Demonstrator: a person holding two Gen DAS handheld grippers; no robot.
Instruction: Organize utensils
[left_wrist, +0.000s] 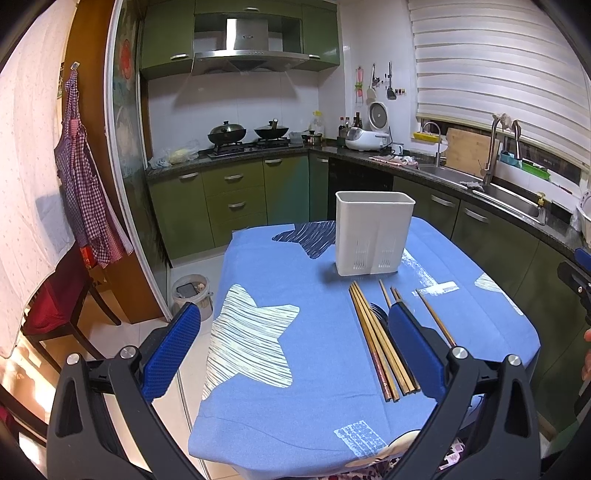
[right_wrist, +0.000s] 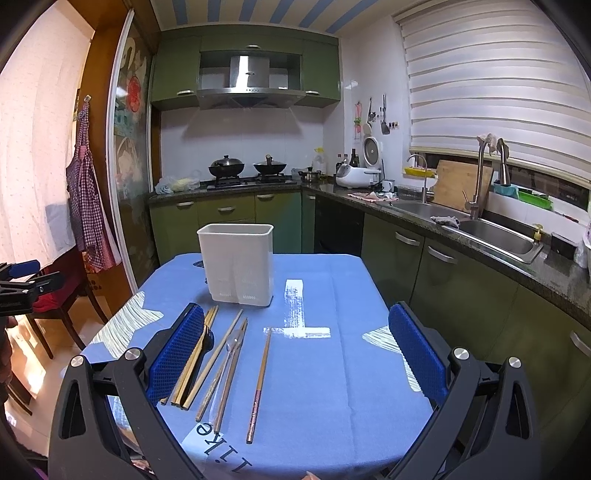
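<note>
I am looking at a table (right_wrist: 332, 387) wearing a blue cloth (left_wrist: 314, 413) with white star prints. A white utensil holder (right_wrist: 238, 264) is standing upright toward its far end. Nearer me, wooden chopsticks (right_wrist: 258, 384) and a clear plastic spoon (right_wrist: 231, 354) are lying loose, roughly side by side.

Left gripper (left_wrist: 293, 334) and right gripper (right_wrist: 295, 334), fingers (right_wrist: 177, 350) spread wide.

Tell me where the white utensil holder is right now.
The white utensil holder stands upright on the blue tablecloth, at the table's far end, just beyond the chopsticks.
</note>
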